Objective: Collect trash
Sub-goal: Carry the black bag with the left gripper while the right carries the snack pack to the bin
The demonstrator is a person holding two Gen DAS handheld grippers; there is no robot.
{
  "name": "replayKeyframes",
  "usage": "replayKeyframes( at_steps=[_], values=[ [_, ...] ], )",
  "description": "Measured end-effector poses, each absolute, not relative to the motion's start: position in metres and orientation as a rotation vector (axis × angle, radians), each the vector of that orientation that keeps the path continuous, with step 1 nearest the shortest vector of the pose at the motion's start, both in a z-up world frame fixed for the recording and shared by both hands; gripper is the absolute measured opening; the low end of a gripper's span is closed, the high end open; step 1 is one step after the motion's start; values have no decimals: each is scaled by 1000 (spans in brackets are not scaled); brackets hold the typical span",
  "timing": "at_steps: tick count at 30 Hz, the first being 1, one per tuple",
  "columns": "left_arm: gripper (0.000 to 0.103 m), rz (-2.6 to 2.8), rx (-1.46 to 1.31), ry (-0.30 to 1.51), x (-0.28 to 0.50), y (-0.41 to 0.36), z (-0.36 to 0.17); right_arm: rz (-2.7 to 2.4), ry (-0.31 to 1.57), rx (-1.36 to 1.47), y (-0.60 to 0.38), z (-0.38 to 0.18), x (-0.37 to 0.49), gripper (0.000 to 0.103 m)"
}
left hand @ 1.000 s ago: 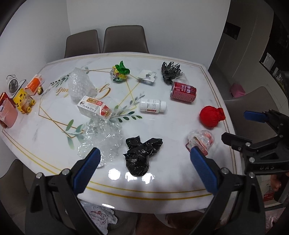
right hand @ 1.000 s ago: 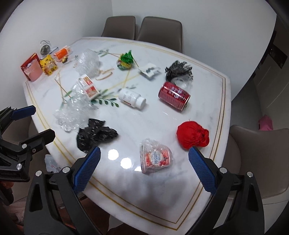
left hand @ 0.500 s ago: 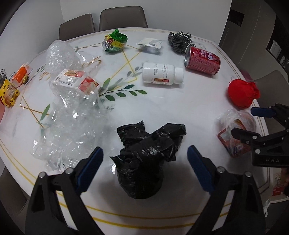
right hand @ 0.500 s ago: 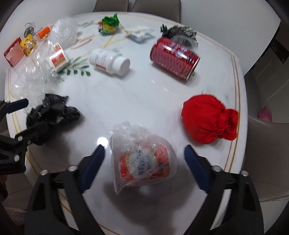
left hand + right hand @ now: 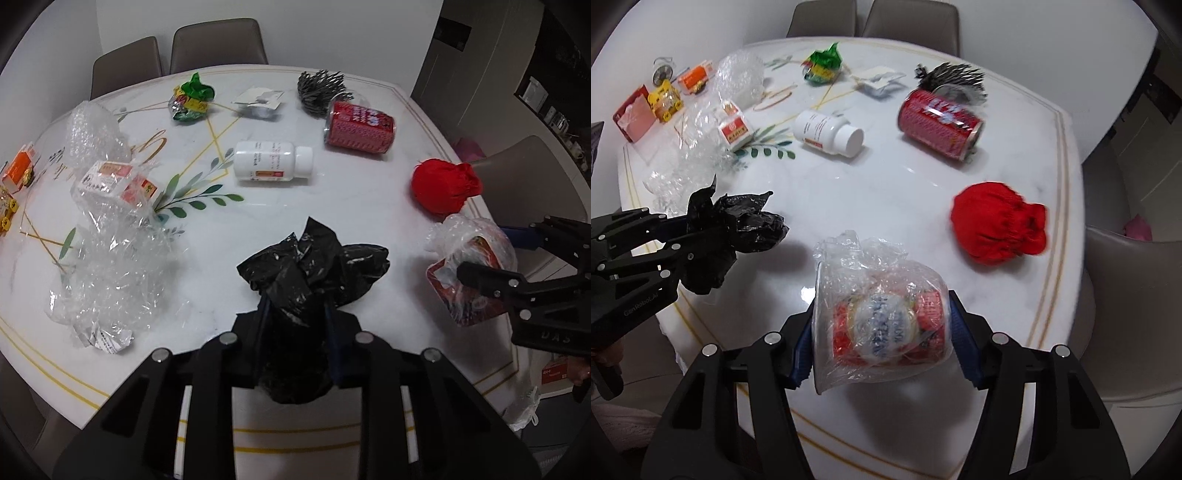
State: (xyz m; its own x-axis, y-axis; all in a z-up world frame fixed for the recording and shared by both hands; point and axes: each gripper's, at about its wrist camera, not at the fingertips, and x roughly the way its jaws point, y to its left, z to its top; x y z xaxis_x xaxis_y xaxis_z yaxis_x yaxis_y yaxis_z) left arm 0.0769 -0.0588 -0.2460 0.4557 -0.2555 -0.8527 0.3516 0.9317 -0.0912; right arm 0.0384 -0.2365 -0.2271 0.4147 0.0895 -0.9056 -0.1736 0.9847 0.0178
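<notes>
My left gripper (image 5: 295, 328) is shut on a crumpled black plastic bag (image 5: 314, 266) near the table's front edge; it also shows in the right wrist view (image 5: 738, 225). My right gripper (image 5: 882, 339) is shut on a clear plastic bag holding a red-and-white container (image 5: 886, 325), lifted a little above the table; this bag also shows in the left wrist view (image 5: 469, 266). On the white marble table (image 5: 369, 206) lie a red crumpled bag (image 5: 443, 184), a red can (image 5: 358, 127), a white pill bottle (image 5: 273, 161), clear plastic wrap (image 5: 110, 280) and a green wrapper (image 5: 190, 98).
A small red-and-white box (image 5: 110, 182), bubble wrap (image 5: 92, 129), a white packet (image 5: 258, 101) and a dark spiky bundle (image 5: 321, 90) lie farther back. Small orange and yellow items (image 5: 665, 99) stand at the far left edge. Chairs (image 5: 218, 44) surround the table.
Both grippers closed: the left on the black bag, the right on the clear bag with the red container, which now sits lifted between the fingers.
</notes>
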Motion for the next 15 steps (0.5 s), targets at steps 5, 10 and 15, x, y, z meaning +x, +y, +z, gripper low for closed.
replayKeyframes(
  at_steps=[5, 10, 15],
  values=[
    [26, -465, 162, 987, 48, -97, -215, 91, 1098, -15, -279, -196, -2, 60],
    [26, -621, 249, 956, 8, -157, -198, -44, 1075, 61, -334, -178, -67, 60],
    [26, -811, 330, 946, -39, -230, -199, -235, 1083, 159, -396, -179, -150, 60]
  ],
)
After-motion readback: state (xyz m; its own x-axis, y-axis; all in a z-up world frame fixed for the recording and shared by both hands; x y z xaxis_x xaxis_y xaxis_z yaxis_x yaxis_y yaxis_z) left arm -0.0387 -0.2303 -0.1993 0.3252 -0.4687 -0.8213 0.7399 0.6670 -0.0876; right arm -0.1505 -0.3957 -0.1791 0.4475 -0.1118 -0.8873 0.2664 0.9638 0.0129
